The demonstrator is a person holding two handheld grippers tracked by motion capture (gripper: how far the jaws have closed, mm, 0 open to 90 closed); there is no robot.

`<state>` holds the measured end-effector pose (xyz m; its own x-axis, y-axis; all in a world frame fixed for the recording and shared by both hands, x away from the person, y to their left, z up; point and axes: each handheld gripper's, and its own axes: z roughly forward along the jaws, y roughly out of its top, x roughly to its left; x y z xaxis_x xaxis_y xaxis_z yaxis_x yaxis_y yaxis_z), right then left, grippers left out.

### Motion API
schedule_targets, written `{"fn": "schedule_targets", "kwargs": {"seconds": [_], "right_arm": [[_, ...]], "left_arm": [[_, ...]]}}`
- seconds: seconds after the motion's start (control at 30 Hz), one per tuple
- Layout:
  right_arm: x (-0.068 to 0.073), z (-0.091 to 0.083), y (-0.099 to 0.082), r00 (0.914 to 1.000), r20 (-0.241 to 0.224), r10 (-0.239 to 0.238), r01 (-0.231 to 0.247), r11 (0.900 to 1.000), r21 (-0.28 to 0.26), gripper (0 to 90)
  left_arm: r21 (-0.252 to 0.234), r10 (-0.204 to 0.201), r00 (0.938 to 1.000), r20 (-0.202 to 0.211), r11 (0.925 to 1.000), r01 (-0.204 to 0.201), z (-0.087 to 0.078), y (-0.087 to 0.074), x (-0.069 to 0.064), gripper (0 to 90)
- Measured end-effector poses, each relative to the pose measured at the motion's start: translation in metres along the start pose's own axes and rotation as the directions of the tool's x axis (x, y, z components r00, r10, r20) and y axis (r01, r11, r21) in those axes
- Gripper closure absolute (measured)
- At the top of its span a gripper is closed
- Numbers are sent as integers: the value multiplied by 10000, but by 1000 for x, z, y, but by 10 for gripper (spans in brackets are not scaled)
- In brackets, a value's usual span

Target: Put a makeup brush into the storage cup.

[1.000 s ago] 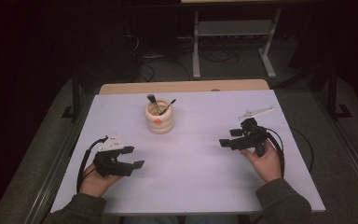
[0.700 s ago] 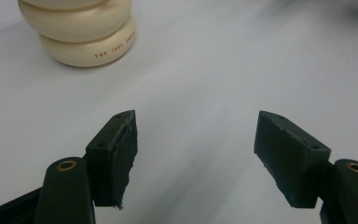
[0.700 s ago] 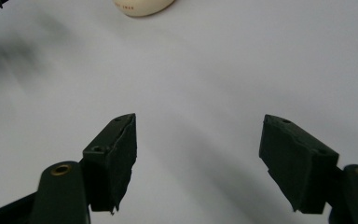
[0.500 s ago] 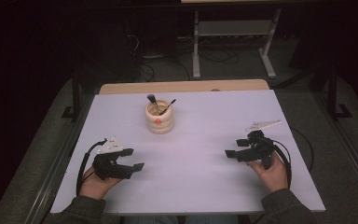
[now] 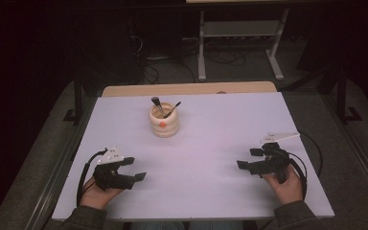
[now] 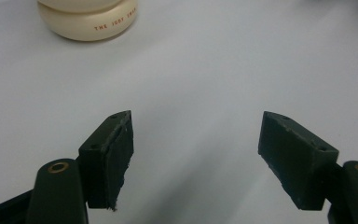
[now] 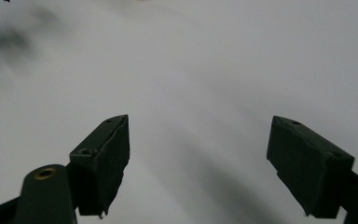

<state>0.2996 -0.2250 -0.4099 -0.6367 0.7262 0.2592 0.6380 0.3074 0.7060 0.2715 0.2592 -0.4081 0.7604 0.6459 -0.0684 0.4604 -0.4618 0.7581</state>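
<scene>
- We are holding the left tool (image 5: 133,168) and right tool (image 5: 249,158) low near the tabletop's (image 5: 220,124) front corners, each with jaws apart and empty.
- The cup (image 5: 164,120), holding two utensils (image 5: 165,108), is standing toward the back edge.
- Likely next: we should approach a utensil handle from above, keeping the cup steady.

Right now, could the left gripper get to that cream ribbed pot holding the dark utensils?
Probably yes: the left gripper is open, and bare white tabletop lies between it and the cream ribbed pot.
</scene>
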Motion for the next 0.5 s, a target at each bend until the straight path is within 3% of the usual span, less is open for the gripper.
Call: {"fn": "schedule_targets", "kwargs": {"seconds": [0.5], "right_arm": [[-7,-3,-5,9988,497,3,-7,10000,91,189]], "left_arm": [[9,93,10000,-9,10000,-93,2,-1,1,260]]}}
